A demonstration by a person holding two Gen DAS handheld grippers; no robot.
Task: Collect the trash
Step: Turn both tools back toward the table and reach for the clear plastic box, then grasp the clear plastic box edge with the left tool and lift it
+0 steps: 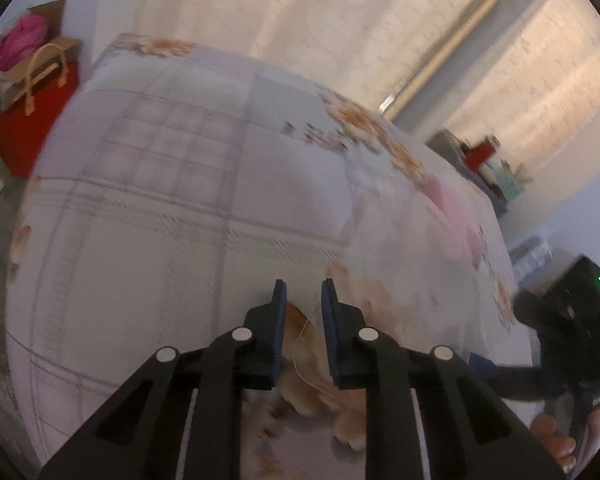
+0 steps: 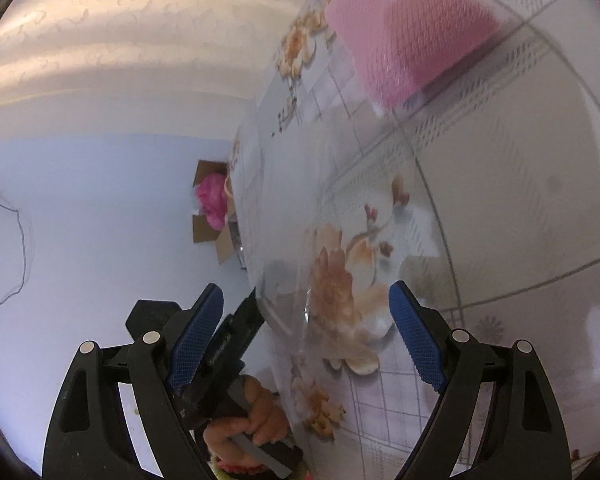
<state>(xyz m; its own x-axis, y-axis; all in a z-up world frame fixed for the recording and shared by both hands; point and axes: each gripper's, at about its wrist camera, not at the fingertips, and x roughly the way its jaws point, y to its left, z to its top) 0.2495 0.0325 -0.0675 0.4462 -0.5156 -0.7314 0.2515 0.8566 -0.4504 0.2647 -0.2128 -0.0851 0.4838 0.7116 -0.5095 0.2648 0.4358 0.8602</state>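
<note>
Trash: 1 clear film (image 1: 303,328), very faint, lying on the floral bed (image 1: 160,200). Long axis and heading unclear; its 1 visible edge runs roughly along the tool's line.

Left tool (image 1: 304,286): pads close together with a narrow gap, the film edge in the gap, contact not visible.

Right tool (image 2: 306,288): pads wide apart, nothing held, film just below them.

Only the right view shows the left hand (image 2: 256,412) and a pink pad (image 2: 412,32).

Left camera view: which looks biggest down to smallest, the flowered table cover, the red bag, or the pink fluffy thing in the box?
1. Flowered table cover, by far.
2. Red bag.
3. Pink fluffy thing.
The last two sit farther off, so true sizes stay unsure.
</note>
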